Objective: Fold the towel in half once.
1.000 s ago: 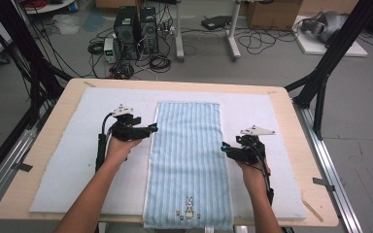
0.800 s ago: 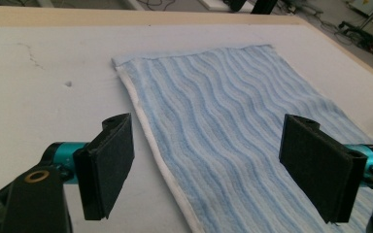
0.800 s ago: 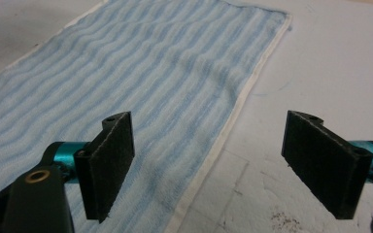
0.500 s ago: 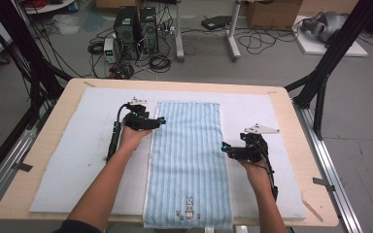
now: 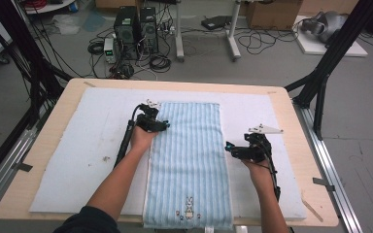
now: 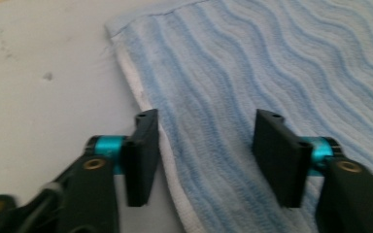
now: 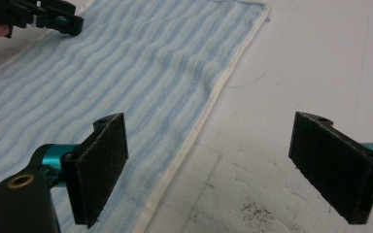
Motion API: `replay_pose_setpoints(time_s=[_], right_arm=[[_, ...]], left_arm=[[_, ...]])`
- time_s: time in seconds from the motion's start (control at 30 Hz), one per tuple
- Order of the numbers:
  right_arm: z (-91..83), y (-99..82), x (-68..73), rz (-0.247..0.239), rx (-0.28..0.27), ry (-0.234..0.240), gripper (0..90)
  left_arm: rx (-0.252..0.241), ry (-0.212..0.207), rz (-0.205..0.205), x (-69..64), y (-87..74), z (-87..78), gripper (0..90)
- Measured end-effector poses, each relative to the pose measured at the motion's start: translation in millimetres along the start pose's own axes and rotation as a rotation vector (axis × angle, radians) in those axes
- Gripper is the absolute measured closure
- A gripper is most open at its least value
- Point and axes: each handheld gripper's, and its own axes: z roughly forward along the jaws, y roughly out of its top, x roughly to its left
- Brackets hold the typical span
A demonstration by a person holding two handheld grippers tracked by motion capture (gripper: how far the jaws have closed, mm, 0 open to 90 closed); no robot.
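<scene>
A blue-and-white striped towel (image 5: 189,160) with a small rabbit print lies flat and lengthwise on the white mat (image 5: 77,145). My left gripper (image 5: 162,127) sits low at the towel's left edge, near its far left corner. Its jaws have just been closing and now stand half apart. In the left gripper view they (image 6: 207,119) straddle the towel's white hem (image 6: 141,97) without pressing on it. My right gripper (image 5: 229,148) hovers at the towel's right edge. Its jaws (image 7: 211,121) have just opened wide, with the towel's hem (image 7: 209,116) and bare mat between them.
The mat covers most of a wooden table (image 5: 175,84). Metal rails (image 5: 328,165) run along both sides, and black frame legs (image 5: 320,82) rise at the far corners. Computer towers (image 5: 136,24) and cables lie on the floor beyond the table.
My left hand has moved away from the person along the towel's left edge and dropped lower, and its jaws have narrowed. The right hand has stayed in place.
</scene>
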Motion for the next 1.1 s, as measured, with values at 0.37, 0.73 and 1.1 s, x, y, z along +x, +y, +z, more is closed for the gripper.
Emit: replay_pose_setpoints(time_s=[0.37, 0.73, 1.1], right_arm=[[34.7, 20.4, -2.4, -0.004, 0.023, -0.061, 16.5], [61.4, 29.2, -8.1, -0.018, 0.074, -0.088, 53.0], [87.9, 32.2, -1.5, -0.037, 0.134, -0.102, 77.5]], left_arm=[[-0.012, -0.046, -0.044, -4.4, 0.0, 1.3, 84.0], [-0.044, -0.102, -0.122, 5.0, -5.2, 1.9, 84.9], [-0.052, -0.125, -0.174, 8.8, -6.7, 2.1, 85.1]])
